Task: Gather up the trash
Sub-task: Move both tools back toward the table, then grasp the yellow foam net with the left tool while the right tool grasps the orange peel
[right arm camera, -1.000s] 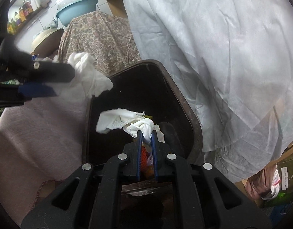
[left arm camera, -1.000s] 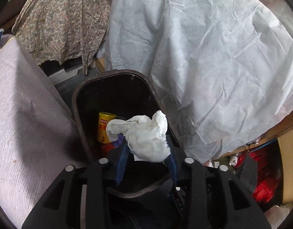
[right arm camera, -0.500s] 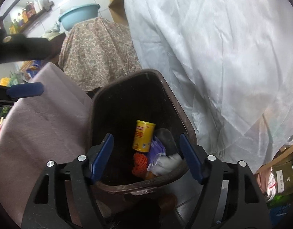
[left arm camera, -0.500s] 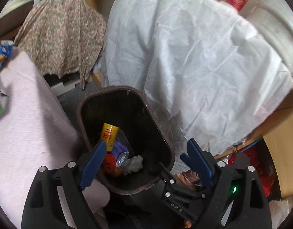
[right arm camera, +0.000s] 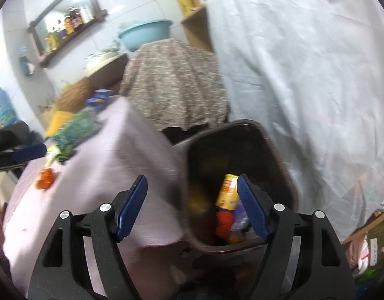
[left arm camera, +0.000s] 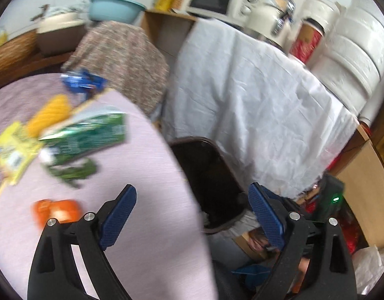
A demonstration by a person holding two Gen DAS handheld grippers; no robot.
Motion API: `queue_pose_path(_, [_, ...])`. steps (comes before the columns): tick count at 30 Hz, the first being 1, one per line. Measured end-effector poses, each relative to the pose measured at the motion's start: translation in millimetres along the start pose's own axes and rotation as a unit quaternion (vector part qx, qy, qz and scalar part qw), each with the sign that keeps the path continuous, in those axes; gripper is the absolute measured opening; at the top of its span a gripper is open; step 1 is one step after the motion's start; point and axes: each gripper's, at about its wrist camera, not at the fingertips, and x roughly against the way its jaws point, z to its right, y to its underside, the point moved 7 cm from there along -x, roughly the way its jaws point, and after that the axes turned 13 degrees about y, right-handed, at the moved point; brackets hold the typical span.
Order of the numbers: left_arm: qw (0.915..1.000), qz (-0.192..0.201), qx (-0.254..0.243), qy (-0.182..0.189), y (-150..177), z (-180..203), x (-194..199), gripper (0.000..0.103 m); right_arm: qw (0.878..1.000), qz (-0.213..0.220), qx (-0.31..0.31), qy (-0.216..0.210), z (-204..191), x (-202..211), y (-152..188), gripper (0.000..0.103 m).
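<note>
The dark brown trash bin [right arm camera: 272,150] stands on the floor beside the pink-clothed table [right arm camera: 131,155]; it also shows in the left wrist view [left arm camera: 209,175]. Inside it lie a yellow can [right arm camera: 227,191] and red and purple scraps [right arm camera: 224,222]. My right gripper [right arm camera: 192,205] is open and empty above the bin's near rim. My left gripper [left arm camera: 192,215] is open and empty over the table's edge. On the table lie a green carton [left arm camera: 91,135], a yellow packet [left arm camera: 11,150], a yellow wrapper [left arm camera: 49,112], a blue wrapper [left arm camera: 81,85] and an orange piece [left arm camera: 56,211].
A white sheet [left arm camera: 254,105] drapes furniture right of the bin. A floral cloth [left arm camera: 121,60] covers something behind the table. A blue basin [right arm camera: 146,33] sits behind it. Bags and clutter [left arm camera: 342,225] lie on the floor at right.
Both grippers opened and dropped their white tissues into the bin. Both then swung up and left toward the table, the left one furthest.
</note>
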Motion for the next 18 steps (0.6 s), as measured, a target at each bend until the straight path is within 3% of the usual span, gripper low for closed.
queue_pose_path(10, [0.9951,0.04,0.041,-0.08,15,-89,74,0.083,0.993,-0.034,0.061,-0.099,-107,17,6,0.074])
queue_pose_path(18, [0.9904,0.054,0.07,-0.106,28,-134,108,0.077,0.981,-0.064,0.103,-0.151,-181,17,13,0.073])
